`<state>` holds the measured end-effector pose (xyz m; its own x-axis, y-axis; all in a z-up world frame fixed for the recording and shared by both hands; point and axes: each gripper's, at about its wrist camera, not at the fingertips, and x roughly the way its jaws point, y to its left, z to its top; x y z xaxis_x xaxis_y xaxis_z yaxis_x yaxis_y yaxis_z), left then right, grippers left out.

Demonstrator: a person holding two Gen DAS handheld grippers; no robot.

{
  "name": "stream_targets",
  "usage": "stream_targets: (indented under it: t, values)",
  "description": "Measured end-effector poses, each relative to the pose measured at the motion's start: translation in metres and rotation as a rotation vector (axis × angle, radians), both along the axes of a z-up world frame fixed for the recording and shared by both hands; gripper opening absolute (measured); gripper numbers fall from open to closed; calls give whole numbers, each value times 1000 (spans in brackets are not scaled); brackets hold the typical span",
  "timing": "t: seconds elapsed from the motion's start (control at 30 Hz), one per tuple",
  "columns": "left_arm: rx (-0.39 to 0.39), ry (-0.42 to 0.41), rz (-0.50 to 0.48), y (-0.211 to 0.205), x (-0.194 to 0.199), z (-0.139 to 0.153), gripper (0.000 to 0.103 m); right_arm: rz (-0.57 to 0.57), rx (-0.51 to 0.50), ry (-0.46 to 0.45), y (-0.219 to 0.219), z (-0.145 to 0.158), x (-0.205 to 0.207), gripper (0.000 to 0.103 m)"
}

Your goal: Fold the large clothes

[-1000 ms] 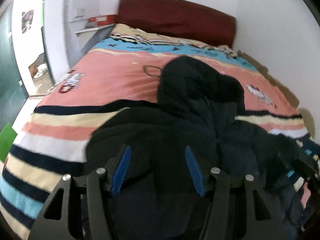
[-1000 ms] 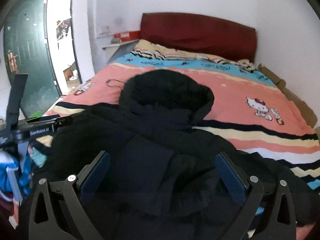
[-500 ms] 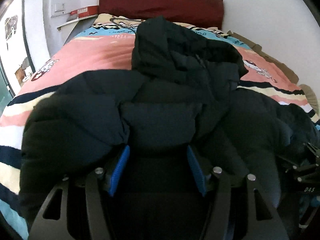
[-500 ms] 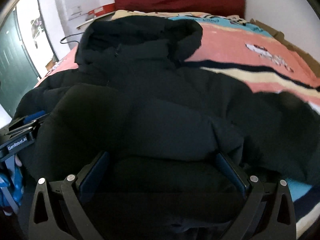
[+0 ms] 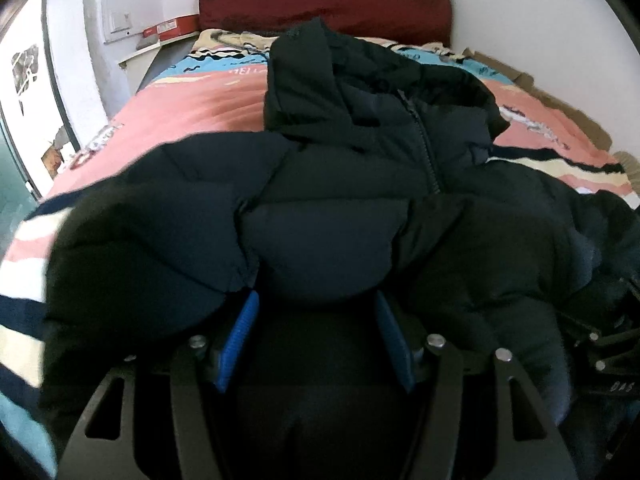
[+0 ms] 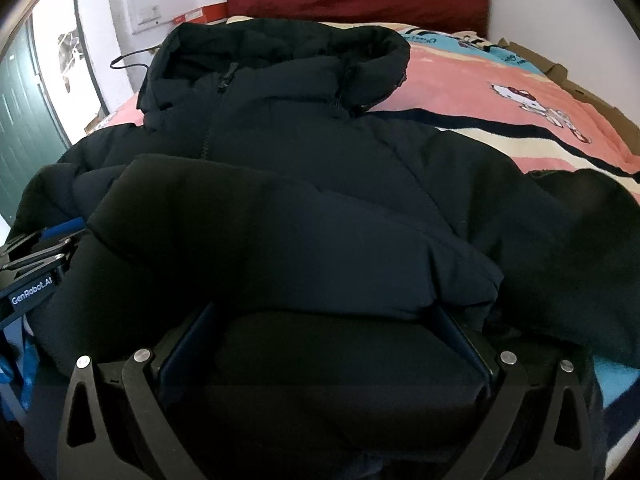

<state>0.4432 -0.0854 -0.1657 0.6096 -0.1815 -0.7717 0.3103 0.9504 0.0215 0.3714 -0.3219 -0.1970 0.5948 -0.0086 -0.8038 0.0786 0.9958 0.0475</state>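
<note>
Black quilted puffer jacket (image 5: 340, 200), hooded, zip front, lies on the striped bedspread (image 5: 192, 108) ahead of both tongs. Left gripper (image 5: 316, 312) and right gripper (image 6: 324, 320) each clamp a puffy hem fold. Since the earlier frame both have sunk, the jacket now filling the view.

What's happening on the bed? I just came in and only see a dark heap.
A person is folding a black hooded jacket on the striped bedspread, one claw in each hand. The left claw and right claw each have a thick fold of the jacket's near edge bunched between their fingers. The hood lies toward the red headboard, zipper up.
</note>
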Motion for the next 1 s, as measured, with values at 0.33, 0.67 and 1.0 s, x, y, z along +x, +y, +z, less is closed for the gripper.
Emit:
stream_targets:
  t: [0.33,0.67,1.0]
  values:
    - [-34,-87,117,53,-19,62,64,104,-40,-115,45,69,-13,103]
    - [29,-23,122,37,-14,-1,76,89,13,1,47,12,6,103]
    - [94,-1,153,34,-43,31,76,96,66,38,30,38,-24,102]
